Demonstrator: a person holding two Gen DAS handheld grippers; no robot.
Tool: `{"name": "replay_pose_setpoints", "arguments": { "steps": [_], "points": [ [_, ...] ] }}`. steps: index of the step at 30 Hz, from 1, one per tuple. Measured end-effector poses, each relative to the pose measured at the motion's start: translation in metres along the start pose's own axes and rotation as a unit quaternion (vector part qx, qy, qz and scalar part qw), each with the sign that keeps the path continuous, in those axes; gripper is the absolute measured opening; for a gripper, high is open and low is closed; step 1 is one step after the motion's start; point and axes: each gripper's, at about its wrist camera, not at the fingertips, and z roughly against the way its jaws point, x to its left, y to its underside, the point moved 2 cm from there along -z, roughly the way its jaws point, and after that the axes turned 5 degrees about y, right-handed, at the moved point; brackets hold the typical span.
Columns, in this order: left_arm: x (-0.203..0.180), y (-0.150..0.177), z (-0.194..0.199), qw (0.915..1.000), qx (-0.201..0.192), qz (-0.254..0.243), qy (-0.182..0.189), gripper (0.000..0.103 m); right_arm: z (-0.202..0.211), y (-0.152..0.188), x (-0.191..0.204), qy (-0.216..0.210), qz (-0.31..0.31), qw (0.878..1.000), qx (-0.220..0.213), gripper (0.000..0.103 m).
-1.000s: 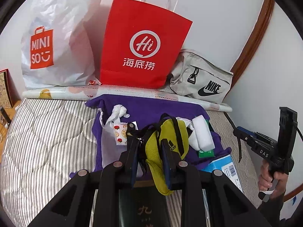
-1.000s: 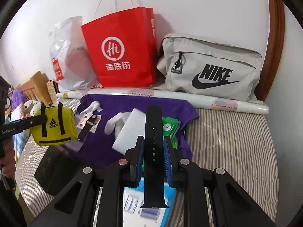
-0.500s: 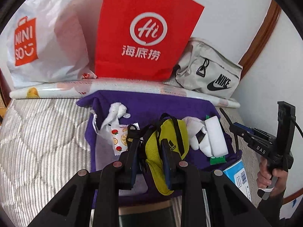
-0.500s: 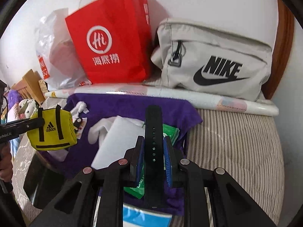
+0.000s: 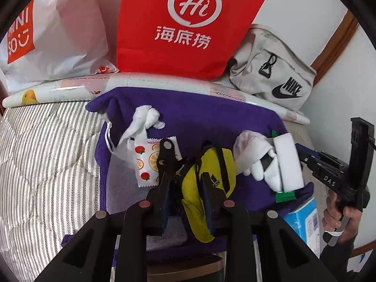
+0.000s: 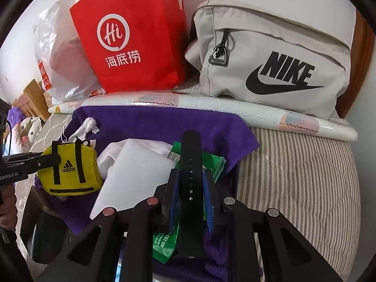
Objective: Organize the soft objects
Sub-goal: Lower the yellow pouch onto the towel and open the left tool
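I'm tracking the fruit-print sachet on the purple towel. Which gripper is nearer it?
Left. The left gripper, clamping the yellow Adidas pouch, is just beside the sachet; the right gripper is across the towel.

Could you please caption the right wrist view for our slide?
Right gripper holds a black strap above the purple towel; left gripper holds a yellow pouch.

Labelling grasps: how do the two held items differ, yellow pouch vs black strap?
The left hand-held gripper clamps the yellow adidas pouch, bulky and bag-shaped with black straps. The right hand-held gripper clamps the black watch strap, a thin flat band with holes, pointing forward. Both are held above the purple towel.
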Motion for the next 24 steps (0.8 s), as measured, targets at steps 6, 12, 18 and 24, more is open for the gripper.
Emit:
{"name": "replay_pose_setpoints", "arguments": {
  "steps": [6,12,18,24],
  "points": [
    [-0.003,0.000,-0.002,0.9999,0.002,0.006,-0.016,0.025,-0.005,0.004,0.000,-0.007,0.009,1.000,0.013,0.021],
    [-0.002,0.000,-0.007,0.9994,0.014,0.003,-0.032,0.030,-0.006,0.005,0.002,-0.011,0.015,1.000,0.012,0.021],
    [-0.001,0.001,0.000,0.9987,0.007,-0.009,-0.050,0.054,0.003,0.006,-0.004,-0.012,0.004,1.000,-0.001,0.042],
    [0.000,0.006,0.023,0.9987,-0.015,0.011,-0.048,0.054,0.025,0.008,-0.001,-0.016,0.008,1.000,-0.009,0.051]
  ]
}}
